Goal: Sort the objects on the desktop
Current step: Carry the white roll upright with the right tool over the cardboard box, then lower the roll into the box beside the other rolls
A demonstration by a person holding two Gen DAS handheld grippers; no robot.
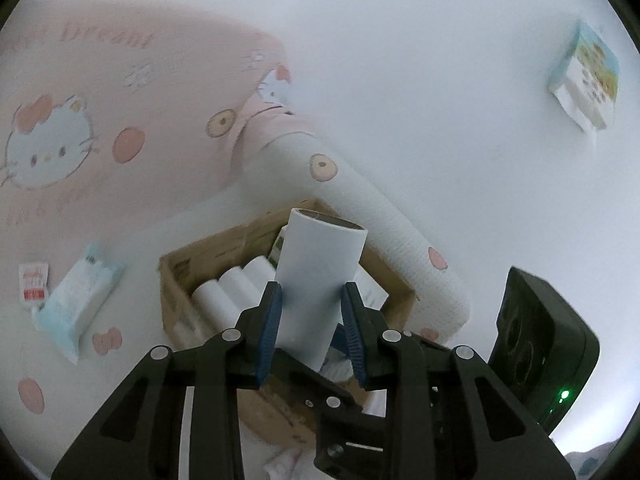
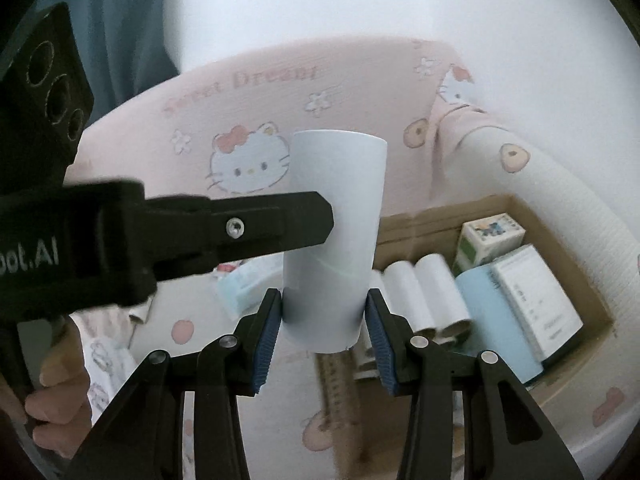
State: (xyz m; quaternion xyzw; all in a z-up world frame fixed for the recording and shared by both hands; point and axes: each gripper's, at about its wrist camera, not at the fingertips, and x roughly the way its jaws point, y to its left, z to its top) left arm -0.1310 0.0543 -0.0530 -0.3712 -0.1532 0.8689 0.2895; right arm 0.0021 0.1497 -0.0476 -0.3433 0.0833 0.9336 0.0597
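left tongs (image 1: 311, 300): blue pads clamped on the lower part of a white paper roll (image 1: 320, 276), one pad on each side, roll upright and slightly tilted, its dark hollow top end showing. right tongs (image 2: 323, 312): pads likewise pressed on both sides of the bottom of the same roll (image 2: 334, 236), which stands up between them. in the right wrist view the left tool reaches in from the left edge, its black finger (image 2: 276, 220) lying against the roll's middle; part of a hand (image 2: 56, 396) grips that tool's handle at lower left. in the left wrist view the right tool's black body (image 1: 540, 356) sits at the right edge with a green light on.

roll is held in the air over a cardboard box (image 2: 448, 216). inside the box: several white rolls (image 2: 424, 288) lying side by side, a pale blue pack (image 2: 496, 320), a white box with print (image 2: 536, 300), a small carton (image 2: 488, 244).

box rests on a white bed cover with pink dots (image 1: 400, 216). just left of the box, a tissue pack (image 1: 76, 304) and a small red-and-white sachet (image 1: 33, 282). behind it, a pink pillow with a cat cartoon (image 1: 80, 120). far right, well apart, another printed pack (image 1: 584, 80), blurred.
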